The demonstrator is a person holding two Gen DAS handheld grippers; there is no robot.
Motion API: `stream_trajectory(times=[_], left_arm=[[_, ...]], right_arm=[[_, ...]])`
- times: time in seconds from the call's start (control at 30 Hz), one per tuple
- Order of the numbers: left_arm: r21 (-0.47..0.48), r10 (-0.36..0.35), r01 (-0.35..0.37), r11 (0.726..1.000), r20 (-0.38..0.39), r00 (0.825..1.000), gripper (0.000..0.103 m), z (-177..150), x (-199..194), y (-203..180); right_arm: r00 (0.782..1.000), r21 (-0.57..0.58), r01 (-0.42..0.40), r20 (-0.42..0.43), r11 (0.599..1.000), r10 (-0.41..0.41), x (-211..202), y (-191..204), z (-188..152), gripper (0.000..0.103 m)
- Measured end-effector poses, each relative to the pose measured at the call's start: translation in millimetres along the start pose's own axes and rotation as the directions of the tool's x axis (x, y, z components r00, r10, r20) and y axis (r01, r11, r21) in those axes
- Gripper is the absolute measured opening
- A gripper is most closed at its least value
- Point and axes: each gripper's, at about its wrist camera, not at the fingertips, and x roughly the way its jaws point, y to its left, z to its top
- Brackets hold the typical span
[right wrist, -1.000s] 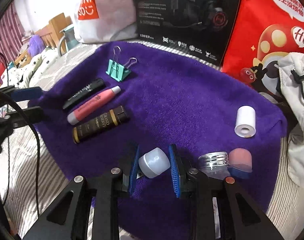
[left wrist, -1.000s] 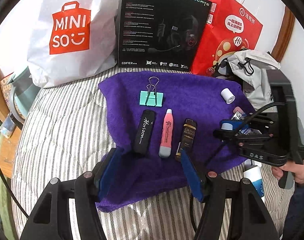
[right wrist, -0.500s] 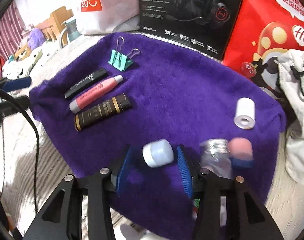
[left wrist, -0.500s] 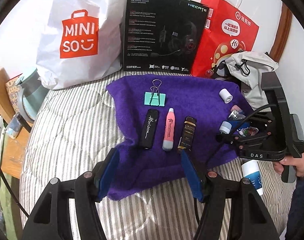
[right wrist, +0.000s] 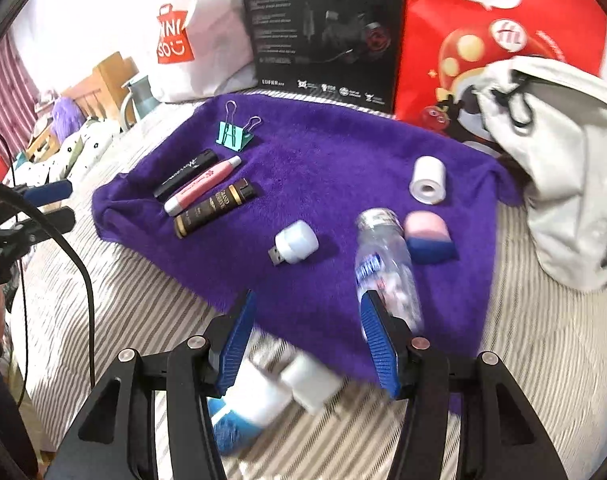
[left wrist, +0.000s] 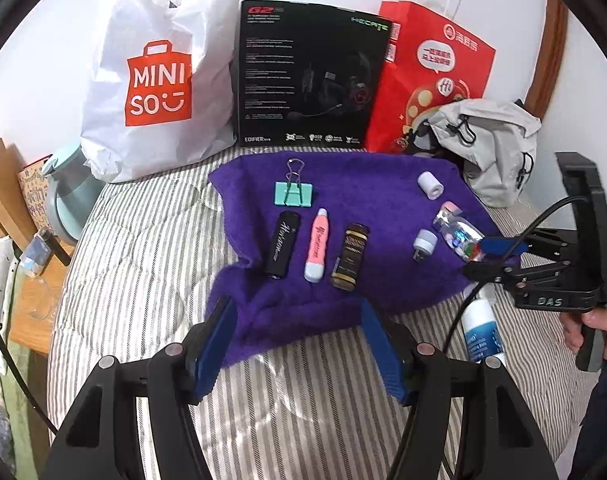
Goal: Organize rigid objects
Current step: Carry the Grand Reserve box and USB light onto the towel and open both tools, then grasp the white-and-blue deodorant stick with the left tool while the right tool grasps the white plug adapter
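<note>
My left gripper [left wrist: 297, 346] is spread wide with nothing between its blue pads, positioned over the near edge of the purple towel [left wrist: 383, 196] that lies on the striped bedcover [left wrist: 143, 280]. My right gripper [right wrist: 307, 334] is likewise spread apart and empty, held above the towel's near edge; in the left wrist view it appears at the right side, gripped by my right hand [left wrist: 593, 330]. Items on the towel, left section: a teal binder clip [left wrist: 293, 192] at the far side, and in front of it a row of three lying parallel and close together: a black tube [left wrist: 283, 244], a pink tube [left wrist: 317, 246] and a dark brown tube [left wrist: 349, 256]. Right section: a small white USB plug light [right wrist: 295, 242] lying alone, well apart from the row; a clear bottle [right wrist: 385, 256] on its side, just beside a pink and blue sponge [right wrist: 427, 238]; and a white roll [right wrist: 427, 180] farther back. A white and blue bottle [right wrist: 259, 400] lies on the bedcover off the towel, below my right gripper, blurred. Behind the towel stand a white shopping bag [left wrist: 159, 64], a black headset box [left wrist: 307, 76] and a red paper bag [left wrist: 431, 72]; a grey drawstring pouch [left wrist: 491, 144] rests at the towel's far right corner.
</note>
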Motion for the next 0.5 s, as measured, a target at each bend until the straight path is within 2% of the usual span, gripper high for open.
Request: stream_trajectory(times=[0.17,0.37,0.5], left_arm=[[0.014,-0.013,0.013,1.000,-0.008,1.000,0.063,-10.9,-4.7,-13.5],[0.042,-0.092,0.093,0.995,-0.035,0.995,0.063,-26.0,-0.9,-55.4],[0.063,-0.148,0.152,0.986,-0.061,0.987,0.063,-32.4,9.3,-91.8]], right_arm=[[0.999,0.052,0.011,0.051,0.999,-0.014,-32.9,-7.2,-28.0,0.055],[0.995,0.147,0.060,0.069,0.987,-0.071,-66.6,-25.4,-71.4,0.055],[0.989,0.188,0.121,0.061,0.975,-0.135,-85.7,-36.8,-100.8,0.057]])
